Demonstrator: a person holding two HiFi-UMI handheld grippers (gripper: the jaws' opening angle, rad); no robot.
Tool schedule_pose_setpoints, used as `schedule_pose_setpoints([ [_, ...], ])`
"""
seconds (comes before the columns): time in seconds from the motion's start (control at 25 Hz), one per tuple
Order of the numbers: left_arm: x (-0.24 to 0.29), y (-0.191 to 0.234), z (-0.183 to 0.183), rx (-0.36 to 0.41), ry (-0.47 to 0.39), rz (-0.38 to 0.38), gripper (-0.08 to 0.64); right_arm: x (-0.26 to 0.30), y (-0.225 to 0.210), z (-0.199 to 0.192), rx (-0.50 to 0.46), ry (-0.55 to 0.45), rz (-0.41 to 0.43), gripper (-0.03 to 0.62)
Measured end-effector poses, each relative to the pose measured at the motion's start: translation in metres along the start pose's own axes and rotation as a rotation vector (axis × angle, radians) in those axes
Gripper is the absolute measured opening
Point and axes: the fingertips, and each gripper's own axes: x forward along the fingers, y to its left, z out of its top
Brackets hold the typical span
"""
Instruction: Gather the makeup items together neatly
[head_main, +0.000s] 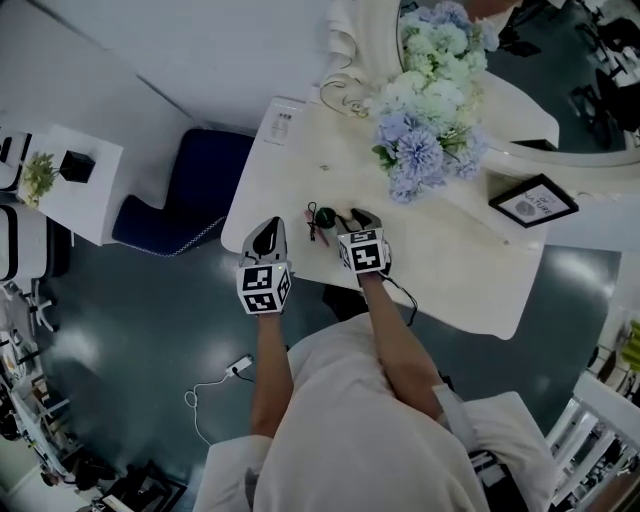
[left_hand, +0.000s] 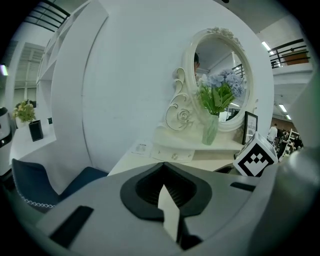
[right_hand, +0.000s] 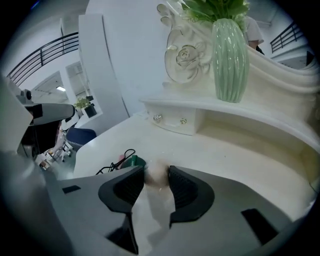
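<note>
**Ana:** What was in front of you?

**Me:** A broad cream vanity table (head_main: 470, 275), smooth and glossy, with a ribbed green vase (right_hand: 230, 60) on the raised shelf at the back. The makeup items (head_main: 322, 220) lay in a small cluster near the front edge, just left of my right gripper (head_main: 358, 218).

**Ana:** How did you expect them to handle?

**Me:** Light and a bit slippery, I judged. The round green pot (right_hand: 131, 162) looked hard-shelled and best taken across its sides. The thin black loop (right_hand: 116, 161) beside it looked limp, better nudged than pinched.

**Ana:** And the jaws?

**Me:** The right jaws stood spread, with a pale blurred thing (right_hand: 155, 176) between them. The pads weren't pressing on it, and it was too smeared to name. My left gripper (head_main: 268, 232) hung at the table's front-left edge, its ribbed pads pressed together on nothing I could see.
</note>
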Motion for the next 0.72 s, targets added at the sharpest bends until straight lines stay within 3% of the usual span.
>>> schedule_pose_setpoints([
  [0.36, 0.025, -0.019, 0.008, 0.030, -0.007, -0.069, 0.014, -0.008, -0.003, 0.008, -0.010, -0.027, 0.014, 0.140],
  [0.52, 0.048, -0.064, 0.019, 0.131, -0.011, -0.159, 0.014, -0.025, -0.026, 0.005, 0.018, -0.052, -0.019, 0.133],
  [0.72, 0.065, -0.116, 0.030, 0.178, -0.024, -0.269, 0.014, -0.056, -0.078, -0.005, 0.123, -0.101, -0.114, 0.129],
])
